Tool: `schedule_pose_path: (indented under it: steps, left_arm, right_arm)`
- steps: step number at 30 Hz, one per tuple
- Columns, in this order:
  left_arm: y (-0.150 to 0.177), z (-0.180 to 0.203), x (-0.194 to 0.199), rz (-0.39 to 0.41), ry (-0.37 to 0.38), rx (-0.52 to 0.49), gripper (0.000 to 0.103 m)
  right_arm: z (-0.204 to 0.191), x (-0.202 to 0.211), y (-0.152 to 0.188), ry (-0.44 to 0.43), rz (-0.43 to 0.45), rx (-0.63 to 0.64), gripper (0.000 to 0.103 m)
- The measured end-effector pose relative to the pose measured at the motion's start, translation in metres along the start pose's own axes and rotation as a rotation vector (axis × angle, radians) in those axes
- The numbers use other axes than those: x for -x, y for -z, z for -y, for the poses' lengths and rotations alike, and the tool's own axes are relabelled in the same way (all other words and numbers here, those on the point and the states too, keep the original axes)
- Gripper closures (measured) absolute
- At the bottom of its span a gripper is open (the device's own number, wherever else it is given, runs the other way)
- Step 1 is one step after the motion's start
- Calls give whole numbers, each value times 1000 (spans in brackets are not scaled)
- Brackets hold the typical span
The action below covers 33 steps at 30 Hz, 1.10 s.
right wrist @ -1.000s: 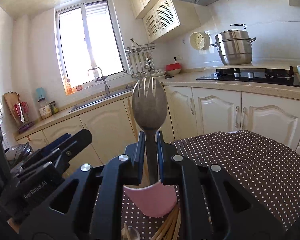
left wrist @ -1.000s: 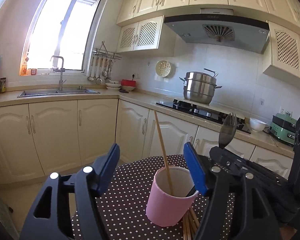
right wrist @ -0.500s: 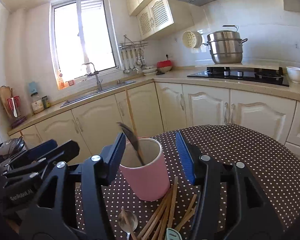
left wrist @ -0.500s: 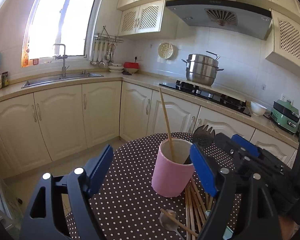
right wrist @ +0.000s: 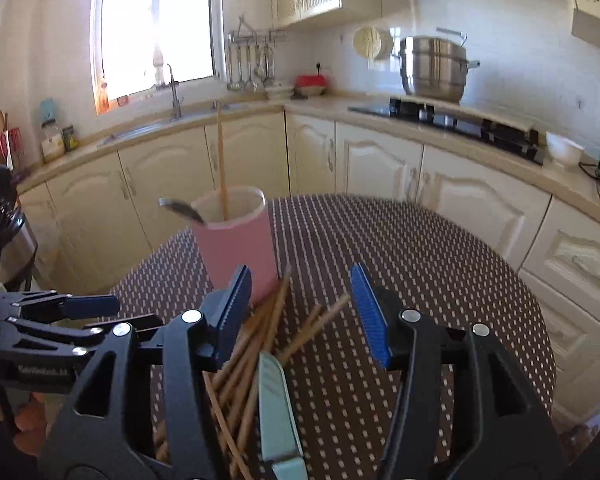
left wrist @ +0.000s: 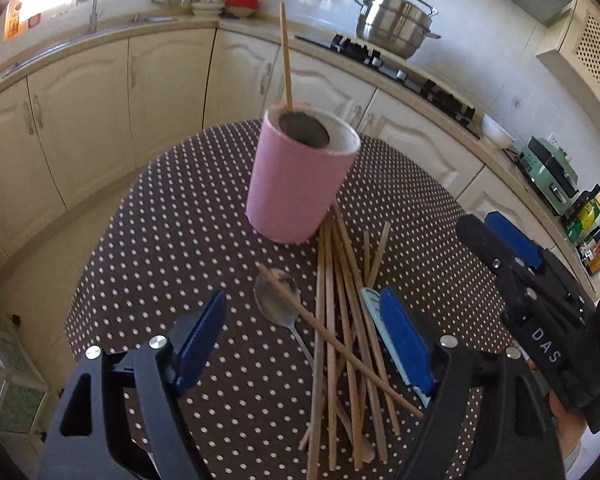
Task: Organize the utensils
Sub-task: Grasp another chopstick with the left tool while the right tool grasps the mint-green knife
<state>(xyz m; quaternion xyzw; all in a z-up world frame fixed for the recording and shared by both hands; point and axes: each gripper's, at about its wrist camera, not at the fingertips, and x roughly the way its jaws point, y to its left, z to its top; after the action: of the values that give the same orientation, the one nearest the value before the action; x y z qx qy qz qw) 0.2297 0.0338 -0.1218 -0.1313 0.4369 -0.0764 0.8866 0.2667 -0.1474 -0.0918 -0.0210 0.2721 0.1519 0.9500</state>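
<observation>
Steel pot (left wrist: 392, 24) on hob (left wrist: 384, 66) (red bowl (left wrist: 241, 2) near window (right wrist: 156, 28))

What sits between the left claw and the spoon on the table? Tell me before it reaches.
One chopstick lies diagonally across the spoon, over its bowl and handle, so the left claw, open above it, would likely pinch both. The other chopsticks lie to the spoon's right. Nothing else visible blocks the approach; the pink cup stands farther back.

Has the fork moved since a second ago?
Yes. The fork was held upright above the pink cup by the right gripper; now it sits inside, head leaning over the rim, gripper open and pulled back.
</observation>
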Motion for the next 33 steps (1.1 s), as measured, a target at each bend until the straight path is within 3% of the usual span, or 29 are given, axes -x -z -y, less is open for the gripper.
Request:
schedule_pose_path:
  steps: [1,6,13,15,20,29,33]
  left_arm:
    - [3,1,-4,-22,10,4,26]
    - [8,10,-31,-141,6,31,48]
    - [11,14,-64,-212,-35,72,63]
    - [10,13,-73,-229,-30,85,73]
    - [6,17,-85,-227,-37,93,87]
    - [7,11,-74,-190,-23,98,98]
    - [5,11,-63,-157,-13,89,98]
  right_arm:
    - [2,-2,4,0,-33,7,51]
    - [14,-9,28,-36,-188,22,51]
    - [26,-20,48,-118,-347,27,51]
    - [25,-24,52,-138,-380,30,51]
    - [22,-38,58,-184,-426,20,51]
    - [13,-64,62,-227,-518,25,51]
    - [3,-70,61,-197,-543,65,70]
